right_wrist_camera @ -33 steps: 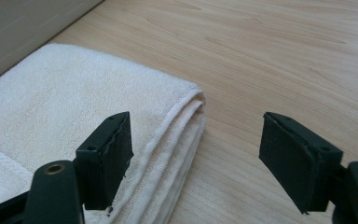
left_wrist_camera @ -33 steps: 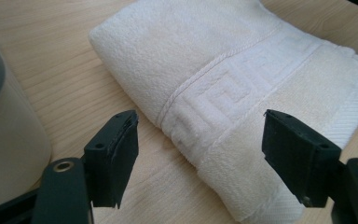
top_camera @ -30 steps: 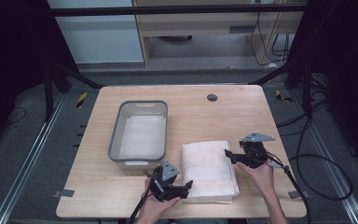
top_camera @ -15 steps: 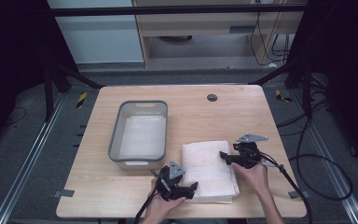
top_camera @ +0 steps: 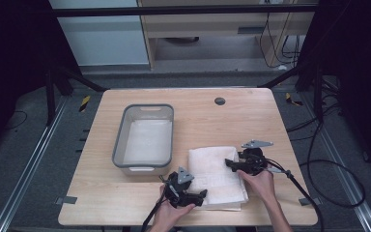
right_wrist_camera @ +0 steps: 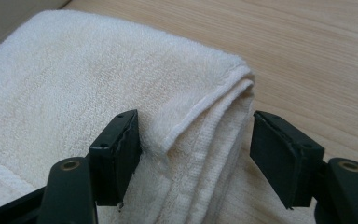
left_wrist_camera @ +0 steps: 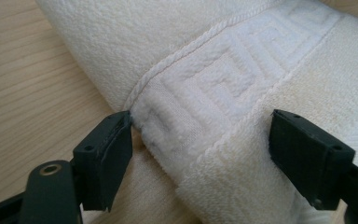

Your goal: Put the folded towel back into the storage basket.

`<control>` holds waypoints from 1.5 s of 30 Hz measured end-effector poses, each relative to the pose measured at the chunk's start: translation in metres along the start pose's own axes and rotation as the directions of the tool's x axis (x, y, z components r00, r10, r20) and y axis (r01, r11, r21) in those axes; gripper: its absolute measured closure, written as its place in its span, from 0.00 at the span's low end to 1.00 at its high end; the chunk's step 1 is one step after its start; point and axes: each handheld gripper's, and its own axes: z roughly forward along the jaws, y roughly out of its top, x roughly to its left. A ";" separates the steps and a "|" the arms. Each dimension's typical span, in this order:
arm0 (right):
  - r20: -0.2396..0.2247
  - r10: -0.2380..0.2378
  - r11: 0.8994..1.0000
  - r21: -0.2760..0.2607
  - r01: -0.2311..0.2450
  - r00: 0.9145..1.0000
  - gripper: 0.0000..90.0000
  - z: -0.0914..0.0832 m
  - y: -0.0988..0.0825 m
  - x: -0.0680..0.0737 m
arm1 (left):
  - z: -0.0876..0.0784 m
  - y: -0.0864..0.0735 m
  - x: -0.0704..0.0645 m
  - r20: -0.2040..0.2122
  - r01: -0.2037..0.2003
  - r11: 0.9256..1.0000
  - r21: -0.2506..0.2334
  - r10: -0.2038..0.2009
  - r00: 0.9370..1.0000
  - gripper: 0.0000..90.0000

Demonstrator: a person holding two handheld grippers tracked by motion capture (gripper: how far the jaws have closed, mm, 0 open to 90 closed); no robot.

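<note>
Since a second ago the left gripper has slid a little toward the bench's near edge along the towel's near-left corner; the right gripper has barely shifted. Left jaws have just been opening and now stand wide apart, with the towel's patterned band between them; one pad touches the cloth, no clamp. Right jaws have just been closing but are still apart, straddling the towel's folded right edge; the left pad brushes the pile, the right pad is clear.

Towel lies folded flat near the bench's near edge, right of centre, just beside the grey bin, whose near-right corner it almost touches.

Judgement: both ends are being set up for a pinch, likely to lift or fold.
- Right: sink the lower pad under all layers before closing, or only the top ply comes up.
- Left: bite past the corded hem, not on the thin border.
- Close both before lifting, rise evenly to keep the fold square.
- Risk: dragging the towel into the bin.
</note>
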 end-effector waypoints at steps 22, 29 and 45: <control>-0.067 0.077 0.996 0.048 -0.074 0.995 0.54 0.006 0.000 -0.002 | 0.006 0.001 0.003 0.058 0.045 0.998 0.039 -0.047 0.997 0.30; -0.090 0.109 0.993 0.064 -0.103 0.990 0.60 0.006 0.000 -0.002 | 0.006 0.002 0.004 0.080 0.046 0.998 0.048 -0.049 0.996 0.36; -0.126 0.127 0.991 0.056 -0.121 0.984 0.76 0.003 0.002 -0.001 | 0.000 0.004 0.005 0.132 0.067 0.997 0.042 -0.072 0.989 0.67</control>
